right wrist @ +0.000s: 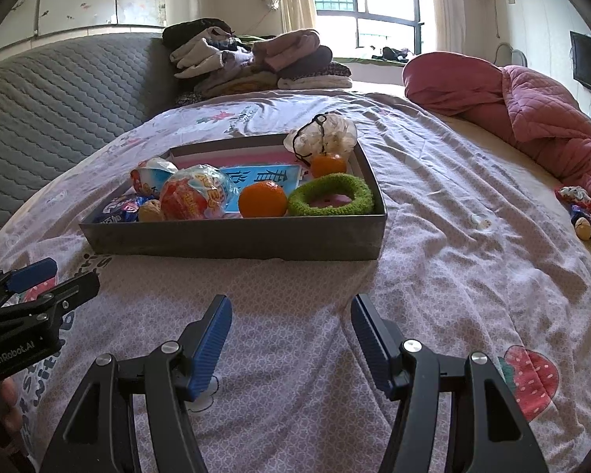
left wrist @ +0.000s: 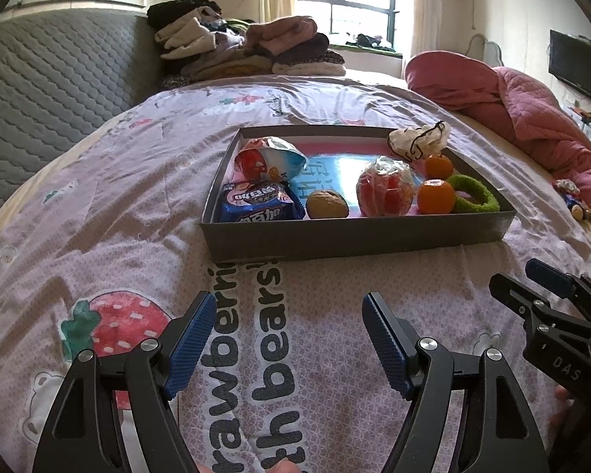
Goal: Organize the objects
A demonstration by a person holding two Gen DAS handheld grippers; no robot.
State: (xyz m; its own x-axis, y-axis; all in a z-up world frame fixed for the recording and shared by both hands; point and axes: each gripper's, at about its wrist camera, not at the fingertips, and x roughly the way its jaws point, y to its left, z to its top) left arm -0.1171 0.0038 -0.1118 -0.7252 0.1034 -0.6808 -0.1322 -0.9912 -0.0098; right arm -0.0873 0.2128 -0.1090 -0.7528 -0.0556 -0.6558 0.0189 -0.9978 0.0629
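Observation:
A grey shallow box lies on the bed. It holds two snack packets, a walnut, a wrapped red ball, two oranges, a green fuzzy ring and a white crumpled bag. My left gripper hovers open over the bedspread, short of the box, with nothing between its fingers. My right gripper is open too, empty, in front of the box's near wall. Each gripper shows at the edge of the other's view.
The bedspread with strawberry print covers the bed. Folded clothes are piled at the far end, near a grey quilted headboard. A pink quilt lies bunched at the right, with small toys near it.

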